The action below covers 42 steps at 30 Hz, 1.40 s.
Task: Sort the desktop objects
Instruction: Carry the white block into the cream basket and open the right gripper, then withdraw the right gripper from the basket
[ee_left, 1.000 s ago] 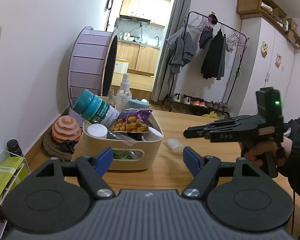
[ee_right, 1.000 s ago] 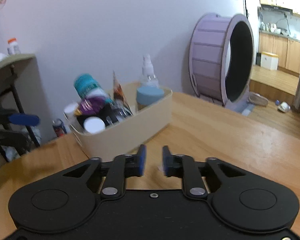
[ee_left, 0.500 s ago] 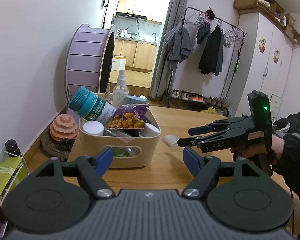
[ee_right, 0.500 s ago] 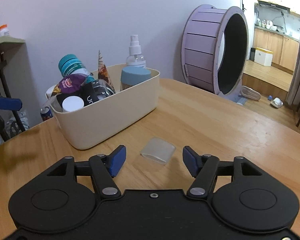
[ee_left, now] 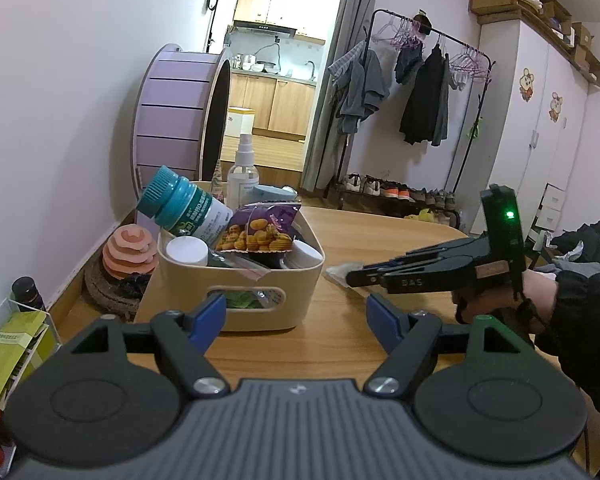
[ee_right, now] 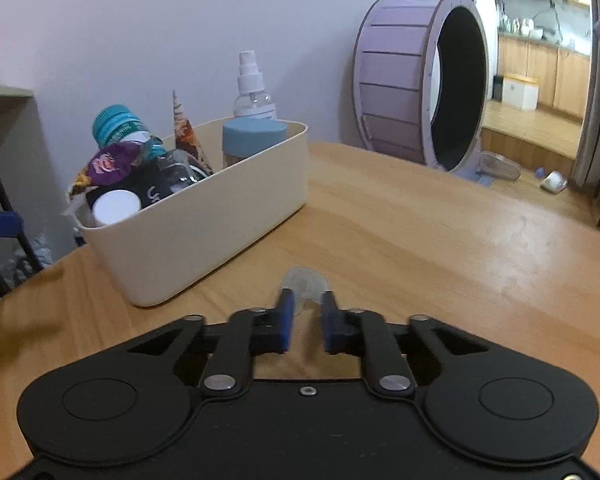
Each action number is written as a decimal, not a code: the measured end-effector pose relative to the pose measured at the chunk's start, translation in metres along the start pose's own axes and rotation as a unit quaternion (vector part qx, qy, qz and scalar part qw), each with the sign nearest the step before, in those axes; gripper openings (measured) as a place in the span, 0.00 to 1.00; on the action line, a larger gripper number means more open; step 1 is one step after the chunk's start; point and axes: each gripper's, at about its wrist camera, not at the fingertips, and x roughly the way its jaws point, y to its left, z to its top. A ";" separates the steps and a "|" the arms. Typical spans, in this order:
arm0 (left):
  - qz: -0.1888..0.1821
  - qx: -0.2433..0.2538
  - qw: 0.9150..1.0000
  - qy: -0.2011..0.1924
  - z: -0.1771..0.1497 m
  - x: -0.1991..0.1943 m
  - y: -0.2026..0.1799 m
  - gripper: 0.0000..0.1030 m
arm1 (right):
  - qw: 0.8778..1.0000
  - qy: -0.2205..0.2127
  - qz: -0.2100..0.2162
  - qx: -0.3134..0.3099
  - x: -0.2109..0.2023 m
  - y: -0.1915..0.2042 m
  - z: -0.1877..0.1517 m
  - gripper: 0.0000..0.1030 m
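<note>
Your right gripper (ee_right: 305, 312) sits bottom centre of the right wrist view, blue pads (ee_right: 286, 314) drawn narrow w/ the small translucent plastic piece (ee_right: 303, 282) pinched between them; most of it pokes out past the tips, low over the wooden table (ee_right: 420, 232). It's just right of the cream bin (ee_right: 204, 232), not touching it. In the left wrist view the same piece (ee_left: 338, 271) shows at the tip of your right gripper (ee_left: 354, 278), centre-right, beside the bin (ee_left: 240, 280). Your left gripper (ee_left: 296, 316) is spread wide, nothing between the pads, in front of the bin's handle slot. Bin's packed: teal-cap bottle (ee_left: 180, 206), snack bag (ee_left: 260, 232), spray bottle (ee_left: 243, 176).
</note>
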 end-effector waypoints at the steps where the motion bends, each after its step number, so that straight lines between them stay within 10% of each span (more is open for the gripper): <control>1: 0.000 0.001 1.000 0.000 0.000 0.000 0.000 0.74 | 1.000 0.000 0.003 0.004 -0.003 -0.001 -0.001 0.11; 23: 0.005 -0.021 0.999 -0.026 0.006 -0.012 0.010 0.74 | 0.994 -0.088 0.052 -0.026 -0.034 0.046 0.060 0.10; 27: 0.004 -0.019 1.000 -0.024 0.006 -0.010 0.011 0.74 | 0.996 -0.082 0.033 -0.026 -0.014 0.042 0.064 0.37; 42: 0.021 -0.013 0.999 -0.022 0.004 -0.008 0.011 0.79 | 0.992 -0.122 0.021 -0.011 -0.089 0.036 0.039 0.71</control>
